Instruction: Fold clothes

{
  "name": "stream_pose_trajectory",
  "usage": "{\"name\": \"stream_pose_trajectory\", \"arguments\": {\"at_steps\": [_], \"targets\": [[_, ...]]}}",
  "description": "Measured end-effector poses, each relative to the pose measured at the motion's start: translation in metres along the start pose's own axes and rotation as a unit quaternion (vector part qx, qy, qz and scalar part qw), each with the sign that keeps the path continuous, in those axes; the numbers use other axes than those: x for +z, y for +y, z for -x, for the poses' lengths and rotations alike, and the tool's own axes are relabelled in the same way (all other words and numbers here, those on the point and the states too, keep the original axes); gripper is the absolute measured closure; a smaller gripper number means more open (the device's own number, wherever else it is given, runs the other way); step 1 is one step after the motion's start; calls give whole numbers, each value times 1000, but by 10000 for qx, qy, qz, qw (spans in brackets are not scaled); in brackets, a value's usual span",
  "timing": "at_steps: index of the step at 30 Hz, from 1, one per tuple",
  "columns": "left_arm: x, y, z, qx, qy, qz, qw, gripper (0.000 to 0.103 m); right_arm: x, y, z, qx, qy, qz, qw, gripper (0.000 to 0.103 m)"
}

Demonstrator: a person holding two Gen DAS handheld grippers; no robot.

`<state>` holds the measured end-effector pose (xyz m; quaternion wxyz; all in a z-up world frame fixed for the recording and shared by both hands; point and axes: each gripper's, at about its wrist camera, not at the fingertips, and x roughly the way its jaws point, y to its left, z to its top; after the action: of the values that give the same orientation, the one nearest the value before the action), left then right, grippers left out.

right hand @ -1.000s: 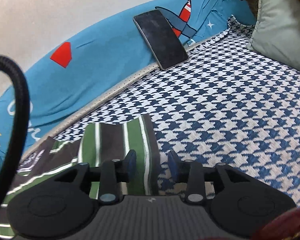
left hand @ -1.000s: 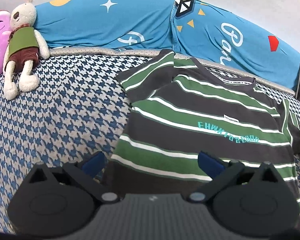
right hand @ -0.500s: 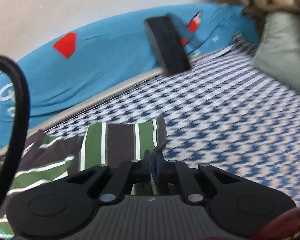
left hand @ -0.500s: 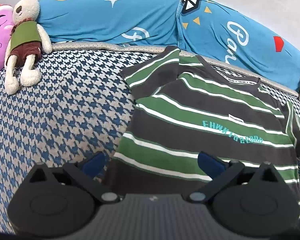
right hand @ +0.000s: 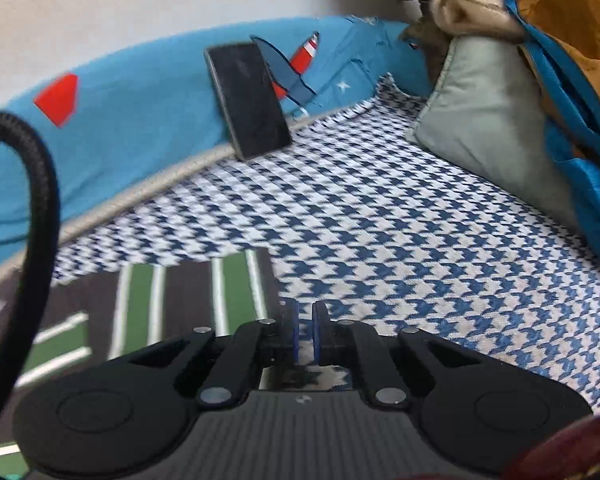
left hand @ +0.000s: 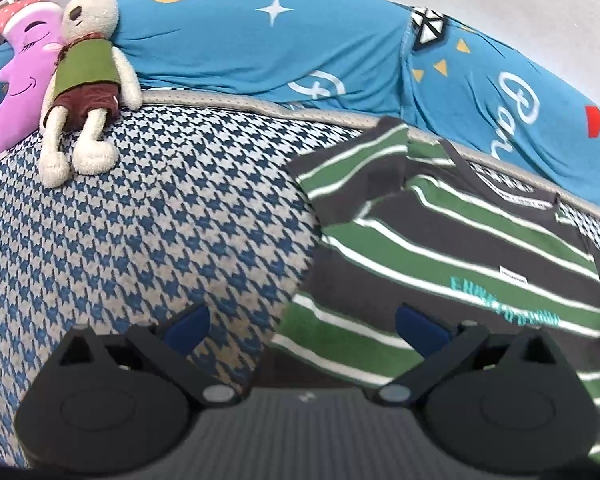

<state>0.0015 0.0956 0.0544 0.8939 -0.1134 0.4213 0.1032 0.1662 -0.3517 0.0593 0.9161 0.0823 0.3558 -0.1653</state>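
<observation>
Beside striped shirt (left hand: 440,264): plush rabbit (left hand: 86,76), phone (right hand: 248,100), cushion (right hand: 488,120).

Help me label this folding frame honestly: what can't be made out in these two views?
- Right wrist view: whether the right gripper jaws pinch the striped T-shirt sleeve; they stand nearly closed, and motion blur hides any contact.
- Left wrist view: the shirt's hem, hidden behind the left gripper body.
- Left wrist view: the teal chest lettering, smeared by blur.
- Right wrist view: the phone screen, dark and blurred.
</observation>
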Motion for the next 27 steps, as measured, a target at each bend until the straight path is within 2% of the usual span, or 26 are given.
{"name": "stream_pose_trajectory", "arguments": {"at_steps": [5, 9, 11, 13, 18, 23, 27], "targets": [[11, 1, -8, -35, -146, 56, 9999, 0, -5, 4, 27, 805, 189, -180, 9964, 93], [21, 4, -17, -99, -268, 160, 9995, 0, -17, 11, 51, 1432, 370, -306, 9885, 92], [27, 9, -23, -119, -318, 256, 9991, 0, -24, 16, 62, 1684, 430, -304, 9843, 86], [33, 13, -29, -131, -370, 342, 9986, 0, -32, 22, 71, 1852, 474, -258, 9812, 81], [47, 25, -49, -200, -411, 487, 9978, 0, -61, 32, 91, 2182, 700, -164, 9732, 79], [57, 22, -69, -424, -312, 296, 9982, 13, -90, 42, 93, 2459, 1175, -30, 9621, 79], [62, 12, -82, -576, -261, 95, 9980, 13, -101, 52, 88, 2556, 1435, 112, 9560, 79]]}}
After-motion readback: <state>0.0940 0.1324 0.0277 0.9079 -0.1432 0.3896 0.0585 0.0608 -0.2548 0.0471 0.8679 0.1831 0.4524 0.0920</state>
